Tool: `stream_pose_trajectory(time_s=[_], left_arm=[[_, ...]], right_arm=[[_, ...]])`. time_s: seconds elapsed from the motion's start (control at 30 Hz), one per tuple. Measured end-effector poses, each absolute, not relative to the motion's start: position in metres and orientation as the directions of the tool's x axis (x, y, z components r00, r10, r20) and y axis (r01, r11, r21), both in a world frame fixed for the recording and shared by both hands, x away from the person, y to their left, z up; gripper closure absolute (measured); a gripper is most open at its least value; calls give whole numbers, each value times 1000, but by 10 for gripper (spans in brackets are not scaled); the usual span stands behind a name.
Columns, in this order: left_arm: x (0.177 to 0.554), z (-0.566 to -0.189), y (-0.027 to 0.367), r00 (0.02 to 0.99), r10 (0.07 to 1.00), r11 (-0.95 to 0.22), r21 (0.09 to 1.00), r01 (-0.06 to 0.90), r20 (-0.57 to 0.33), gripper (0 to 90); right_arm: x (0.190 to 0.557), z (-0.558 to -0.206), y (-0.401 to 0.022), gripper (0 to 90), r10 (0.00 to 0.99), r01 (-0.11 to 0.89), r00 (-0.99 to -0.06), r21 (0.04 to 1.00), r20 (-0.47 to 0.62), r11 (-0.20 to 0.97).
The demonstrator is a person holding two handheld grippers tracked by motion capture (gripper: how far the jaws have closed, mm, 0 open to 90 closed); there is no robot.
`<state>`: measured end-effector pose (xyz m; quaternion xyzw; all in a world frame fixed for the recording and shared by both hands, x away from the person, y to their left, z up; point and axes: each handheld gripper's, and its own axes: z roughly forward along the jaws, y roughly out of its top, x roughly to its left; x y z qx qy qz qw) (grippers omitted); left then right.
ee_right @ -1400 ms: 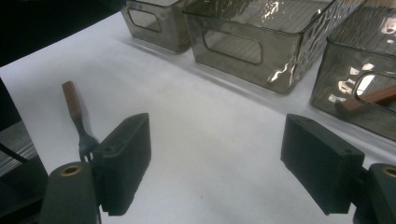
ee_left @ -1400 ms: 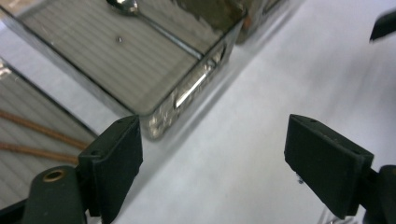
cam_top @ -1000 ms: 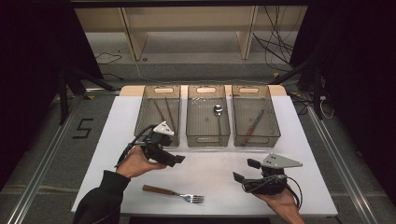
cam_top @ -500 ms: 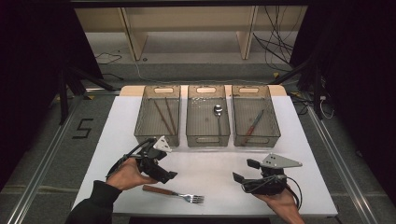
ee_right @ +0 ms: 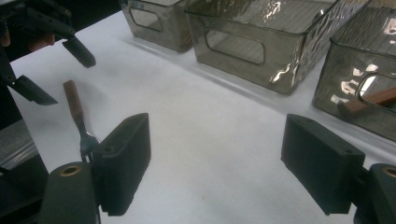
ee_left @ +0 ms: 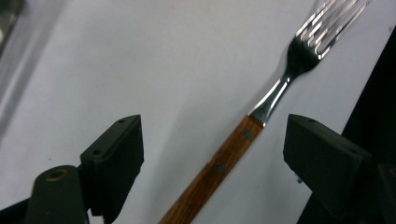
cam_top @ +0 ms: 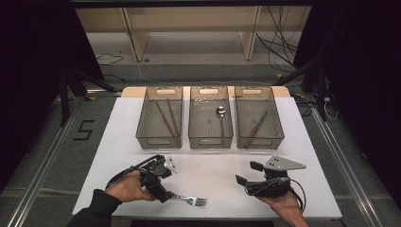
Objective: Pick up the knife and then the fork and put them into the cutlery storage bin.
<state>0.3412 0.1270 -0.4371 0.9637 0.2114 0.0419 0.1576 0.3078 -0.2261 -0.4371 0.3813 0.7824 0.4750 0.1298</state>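
A fork with a wooden handle lies near the table's front edge, tines pointing right. My left gripper is lowered over the handle end. In the left gripper view its jaws stand open on either side of the handle, not touching it. My right gripper rests at the front right, open, with nothing between its jaws. The right gripper view also catches the fork and the left gripper straddling it.
Three smoky clear bins stand in a row at mid-table. The left bin holds chopsticks, the middle bin a spoon, and the right bin a wooden-handled utensil. Bare white tabletop lies between the grippers.
My left gripper has come back from near the left bin toward the front edge and down over the fork's handle. The right gripper and the fork have stayed put.
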Motion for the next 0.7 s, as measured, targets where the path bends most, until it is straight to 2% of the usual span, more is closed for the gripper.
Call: stream_pose_trajectory(time_s=[0.13,0.3,0.53,0.7], left_arm=[[338,-441,126,918,397,-881,286,377,11,237],[338,-445,124,933,360,-905,247,346,14,326],[338,-454,120,949,314,-926,223,304,8,453],[340,-458,117,956,295,-934,209,289,-5,511]], right_arm=[[308,-437,-226,248,720,473,-676,842,158,259],[308,-437,-226,248,720,473,-676,842,157,260],[308,-438,-226,249,719,475,-677,840,158,262],[308,-438,-226,249,719,474,-677,840,157,263]])
